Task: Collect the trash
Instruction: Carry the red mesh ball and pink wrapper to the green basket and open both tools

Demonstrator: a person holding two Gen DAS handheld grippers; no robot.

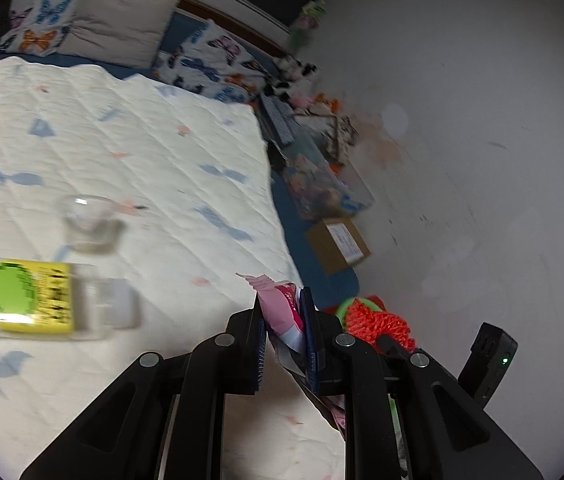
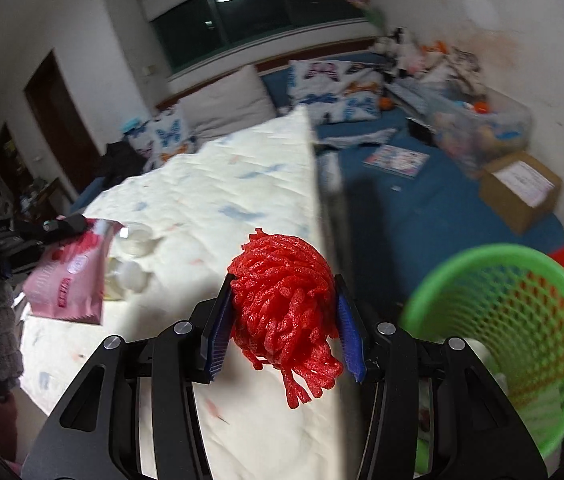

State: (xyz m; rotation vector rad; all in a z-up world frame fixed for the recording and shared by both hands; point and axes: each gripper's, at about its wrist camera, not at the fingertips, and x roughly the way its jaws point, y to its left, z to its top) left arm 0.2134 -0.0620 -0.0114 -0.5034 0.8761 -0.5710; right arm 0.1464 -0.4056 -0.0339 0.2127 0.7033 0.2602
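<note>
left gripper [image 1: 283,334] pinches pink wrapper [image 1: 282,312]; right gripper [image 2: 283,320] clamps red netting [image 2: 282,304].

Dim, motion-blurred, fisheye-warped edges.

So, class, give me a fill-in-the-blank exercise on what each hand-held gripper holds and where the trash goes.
1. The right hand-held gripper grips a ball of ____ foam netting.
2. The left hand-held gripper grips a ____ wrapper.
3. The mesh bin is ____.
4. The plastic bottle lies on the ____.

Missing words: red; pink; green; bed
</note>
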